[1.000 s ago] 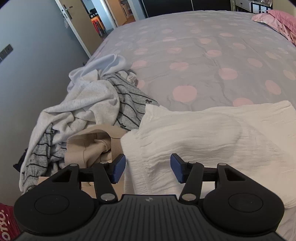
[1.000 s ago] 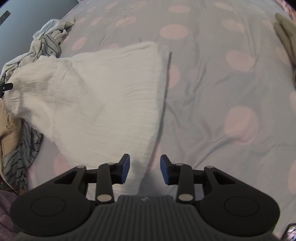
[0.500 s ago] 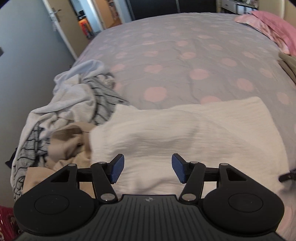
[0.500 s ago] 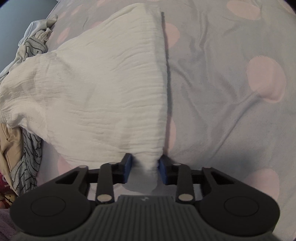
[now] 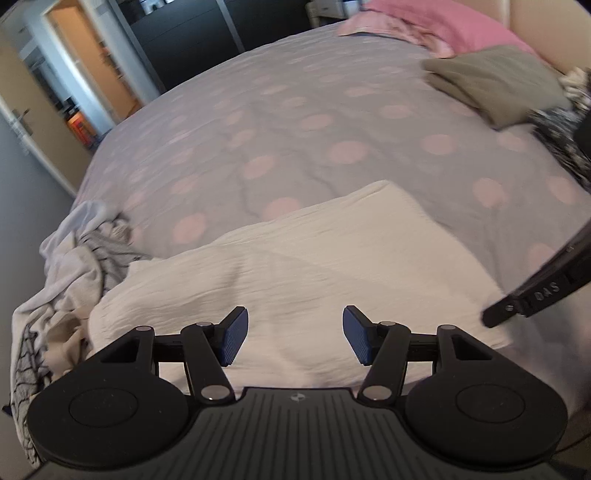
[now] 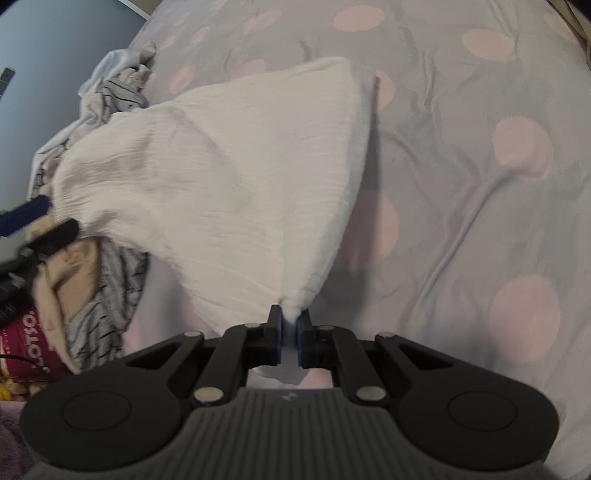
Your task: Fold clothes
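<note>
Spotty grey bed cover (image 5: 295,122) lies under our white cloth (image 6: 229,192). Our right gripper (image 6: 290,325) pinches its near corner tight. Our left gripper (image 5: 293,338) hangs wide open over the near long edge, holding nothing, with the cloth stretching sideways between both.

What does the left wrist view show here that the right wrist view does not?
Only the left wrist view shows the open doorway, the pink pillow, the folded olive garment, and the left tool open above the white garment. Only the right wrist view shows the right tool shut on a pinched corner of that garment, and a red package at the lower left. Both show the white garment, the dotted bedspread and the pile of unfolded clothes.
</note>
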Motion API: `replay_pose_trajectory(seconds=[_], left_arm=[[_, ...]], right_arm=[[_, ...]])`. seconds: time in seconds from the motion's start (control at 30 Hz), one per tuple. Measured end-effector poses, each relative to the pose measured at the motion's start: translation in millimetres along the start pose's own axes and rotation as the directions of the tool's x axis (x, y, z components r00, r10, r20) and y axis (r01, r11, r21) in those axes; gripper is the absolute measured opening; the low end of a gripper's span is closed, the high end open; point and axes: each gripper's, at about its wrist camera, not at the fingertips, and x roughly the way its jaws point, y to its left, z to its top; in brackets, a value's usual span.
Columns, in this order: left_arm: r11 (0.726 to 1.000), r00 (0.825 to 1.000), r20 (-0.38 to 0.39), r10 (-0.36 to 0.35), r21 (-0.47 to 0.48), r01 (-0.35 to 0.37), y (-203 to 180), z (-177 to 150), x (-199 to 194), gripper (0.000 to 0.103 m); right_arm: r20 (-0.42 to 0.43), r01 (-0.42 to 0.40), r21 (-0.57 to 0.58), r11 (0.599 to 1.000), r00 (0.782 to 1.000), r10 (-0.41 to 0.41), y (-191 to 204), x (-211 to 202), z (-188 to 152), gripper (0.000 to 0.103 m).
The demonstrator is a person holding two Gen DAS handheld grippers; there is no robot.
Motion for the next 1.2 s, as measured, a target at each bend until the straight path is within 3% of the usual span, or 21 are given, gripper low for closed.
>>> replay_pose_trajectory(seconds=[0.23, 0.4, 0.53, 0.7, 0.77, 0.83, 0.87, 1.07, 1.2], left_arm=[[0.993, 0.995, -0.013, -0.097, 0.073, 0.098, -44.8, -31.9, -14.8, 0.055], [0.986, 0.987, -0.021, -0.159, 0.055, 0.16, -65.6, -56.9, -16.0, 0.051], [0.977, 0.978, 0.003, -0.211, -0.032, 0.211, -66.5, -73.3, -12.4, 0.051], [0.978, 0.983, 0.067, -0.169, -0.112, 0.176, -60.9, -83.3, -10.6, 0.05], [0.994, 0.99, 0.122, -0.064, -0.081, 0.074, -67.5, -85.0, -17.0, 0.05], [0.999, 0.984, 0.18, 0.017, -0.043, -0.01, -75.7, -88.1, -23.6, 0.05], [0.999, 0.979, 0.198, 0.041, -0.028, -0.036, -79.5, -88.8, -25.8, 0.05], [0.999, 0.977, 0.209, 0.033, -0.012, -0.031, -99.9, -90.3, -31.4, 0.05], [0.998, 0.989, 0.149, -0.021, -0.062, 0.031, -111.5, -89.6, -31.6, 0.05]], right_arm=[[-0.006, -0.063, 0.119, 0.991, 0.998, 0.064, 5.3, -10.9, -62.9, 0.008], [0.009, -0.078, 0.135, 0.988, 0.997, 0.077, 9.6, -1.4, -97.8, 0.008], [0.011, -0.047, 0.071, 0.996, 0.999, 0.046, 9.1, 14.6, -108.6, 0.01], [-0.016, -0.04, 0.032, 0.999, 0.999, 0.041, -3.5, 26.9, -113.5, 0.014], [-0.004, -0.061, 0.032, 0.998, 0.998, 0.061, -8.1, 21.9, -113.7, 0.015], [0.05, -0.063, -0.004, 0.998, 0.997, 0.063, -9.8, 5.8, -114.6, 0.02], [0.079, -0.062, -0.023, 0.998, 0.995, 0.064, -10.8, -2.7, -115.1, 0.027], [0.281, 0.086, -0.125, 0.989, 0.959, -0.048, -20.0, -39.1, -116.0, 0.031], [0.324, 0.244, -0.268, 0.932, 0.934, -0.151, -27.0, -44.4, -113.5, 0.032]])
